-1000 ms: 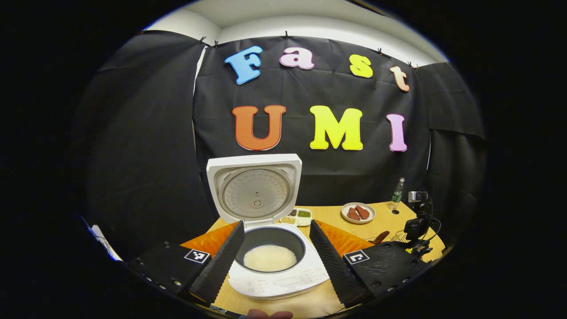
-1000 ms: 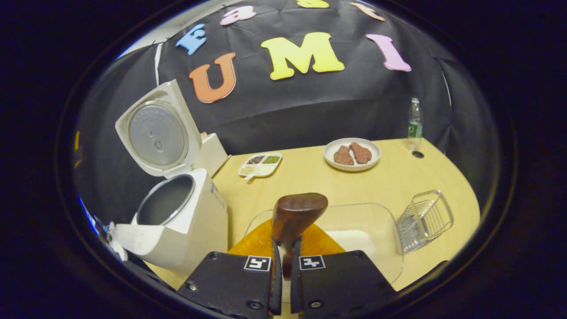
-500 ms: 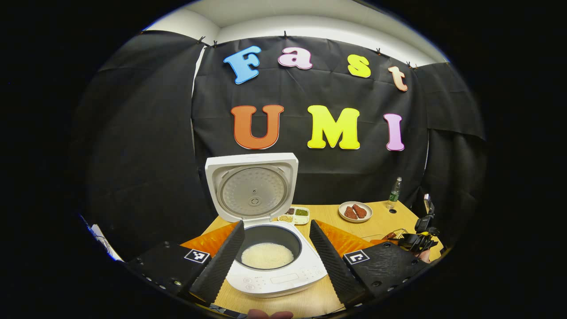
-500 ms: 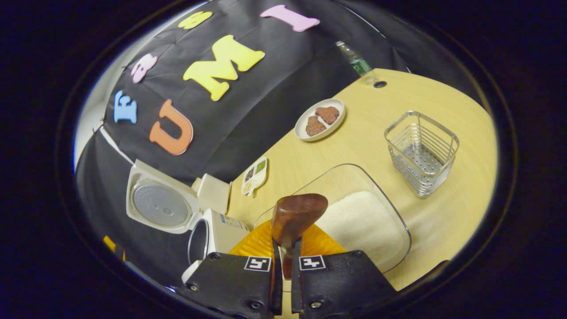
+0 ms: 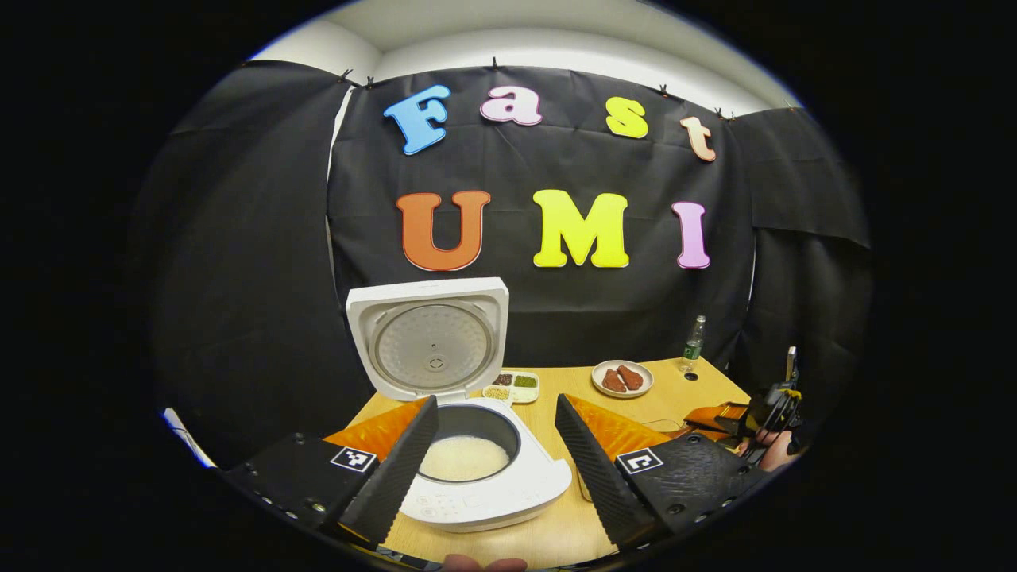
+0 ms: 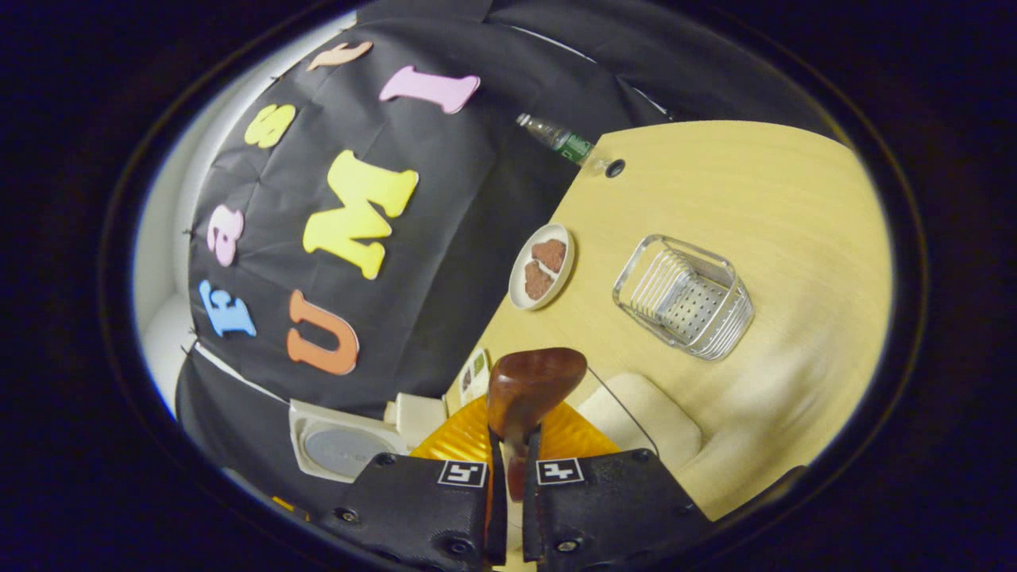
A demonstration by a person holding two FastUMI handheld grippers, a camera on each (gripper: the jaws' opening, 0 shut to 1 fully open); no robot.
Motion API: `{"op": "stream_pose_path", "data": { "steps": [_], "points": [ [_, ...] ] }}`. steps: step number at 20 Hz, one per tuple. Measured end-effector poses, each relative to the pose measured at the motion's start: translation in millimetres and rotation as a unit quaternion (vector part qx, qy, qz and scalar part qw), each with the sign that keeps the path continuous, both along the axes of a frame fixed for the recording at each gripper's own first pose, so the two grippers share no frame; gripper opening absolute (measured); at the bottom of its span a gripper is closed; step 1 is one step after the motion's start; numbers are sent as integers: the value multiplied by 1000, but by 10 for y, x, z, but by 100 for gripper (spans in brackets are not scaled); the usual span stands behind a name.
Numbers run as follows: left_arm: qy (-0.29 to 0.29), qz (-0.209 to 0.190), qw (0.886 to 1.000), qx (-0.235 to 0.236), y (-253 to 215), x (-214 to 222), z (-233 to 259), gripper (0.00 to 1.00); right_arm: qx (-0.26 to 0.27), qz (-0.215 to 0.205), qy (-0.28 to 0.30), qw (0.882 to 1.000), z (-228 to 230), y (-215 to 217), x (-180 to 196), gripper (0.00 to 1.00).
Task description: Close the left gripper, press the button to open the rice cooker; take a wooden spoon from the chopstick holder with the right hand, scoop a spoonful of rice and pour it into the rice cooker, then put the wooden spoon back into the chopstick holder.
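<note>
The white rice cooker (image 5: 485,488) stands open, its lid (image 5: 429,342) upright, with white rice (image 5: 465,457) in the pot. My left gripper (image 5: 496,469) hovers in front of it, fingers wide open on either side of the pot and holding nothing. In the right gripper view, my right gripper (image 6: 512,445) is shut on the handle of the dark wooden spoon (image 6: 528,385), whose bowl points forward. This view is rolled steeply sideways. The wire chopstick holder (image 6: 683,295) stands ahead and to the right of the spoon, with nothing in it. The cooker's lid (image 6: 338,441) shows at the lower left.
A clear tray of rice (image 6: 636,409) lies just beyond the spoon. On the wooden table (image 6: 755,199) are a plate of meat (image 6: 542,266), a small compartment dish (image 6: 477,369) and a bottle (image 6: 560,141). A hand (image 5: 775,449) holds the other gripper at the far right.
The right gripper has rolled further and swung right with the spoon, bringing the chopstick holder nearer the view's middle. The left gripper has drifted slightly, so the cooker sits further left in its view.
</note>
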State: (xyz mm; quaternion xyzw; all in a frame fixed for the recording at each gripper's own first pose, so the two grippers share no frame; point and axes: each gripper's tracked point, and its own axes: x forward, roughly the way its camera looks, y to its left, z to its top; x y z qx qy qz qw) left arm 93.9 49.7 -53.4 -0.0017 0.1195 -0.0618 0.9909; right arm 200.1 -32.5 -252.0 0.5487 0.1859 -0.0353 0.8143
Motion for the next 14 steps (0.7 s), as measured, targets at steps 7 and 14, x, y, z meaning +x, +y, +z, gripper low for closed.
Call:
{"op": "stream_pose_path", "data": {
  "steps": [7,14],
  "points": [
    [-14,10,1000,2,74,-53,100,94,25,15,-50,998,644,212,-17,11],
    [-30,49,998,20,435,-264,102,94,-6,125,-118,985,1480,1390,546,12]
  ]
}}
